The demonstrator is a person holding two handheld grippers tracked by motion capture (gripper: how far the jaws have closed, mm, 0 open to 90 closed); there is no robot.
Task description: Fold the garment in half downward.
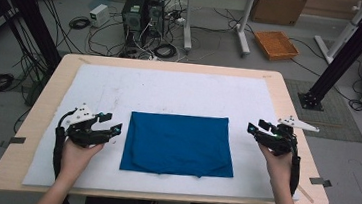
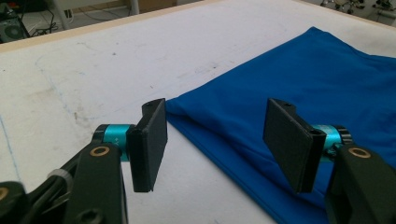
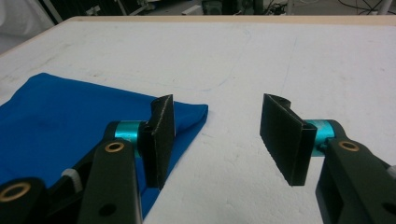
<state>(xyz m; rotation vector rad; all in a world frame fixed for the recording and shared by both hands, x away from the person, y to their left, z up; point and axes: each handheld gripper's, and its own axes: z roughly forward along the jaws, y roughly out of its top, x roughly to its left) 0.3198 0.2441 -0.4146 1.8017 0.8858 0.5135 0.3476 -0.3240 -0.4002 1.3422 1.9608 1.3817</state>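
Folded blue cloth [image 1: 179,144] lies flat on the white-covered table [image 1: 170,88], right between the two grippers. Left gripper [image 1: 114,127] jaws spread wide, nothing pinched, cloth edge just beyond them. Right gripper [image 1: 253,128] jaws likewise apart, empty, cloth corner just beside them.

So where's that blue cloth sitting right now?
In the high view the folded blue cloth lies flat on the white mat, toward the near edge of the table, between the left claw and the right claw, both open and empty.
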